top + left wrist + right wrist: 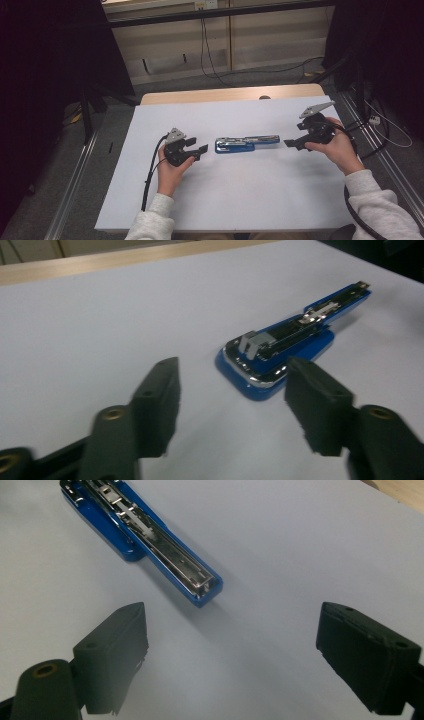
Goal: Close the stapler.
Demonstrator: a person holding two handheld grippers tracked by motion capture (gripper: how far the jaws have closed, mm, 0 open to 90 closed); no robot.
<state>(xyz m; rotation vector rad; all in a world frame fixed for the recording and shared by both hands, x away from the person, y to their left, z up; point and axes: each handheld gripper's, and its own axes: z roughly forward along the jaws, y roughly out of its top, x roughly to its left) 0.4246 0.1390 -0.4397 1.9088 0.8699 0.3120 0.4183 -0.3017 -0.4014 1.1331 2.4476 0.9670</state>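
- Bare white table surrounds the blue stapler on every side.
- Left gripper just left of the stapler; right gripper just right, both gaping.

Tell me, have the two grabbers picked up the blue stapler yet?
Not yet. The blue stapler already lies flat on the white table, folded open with its metal staple track showing. In hand: nothing. The left gripper and right gripper sit open at either end, not touching it. Grabbing it is what's left.
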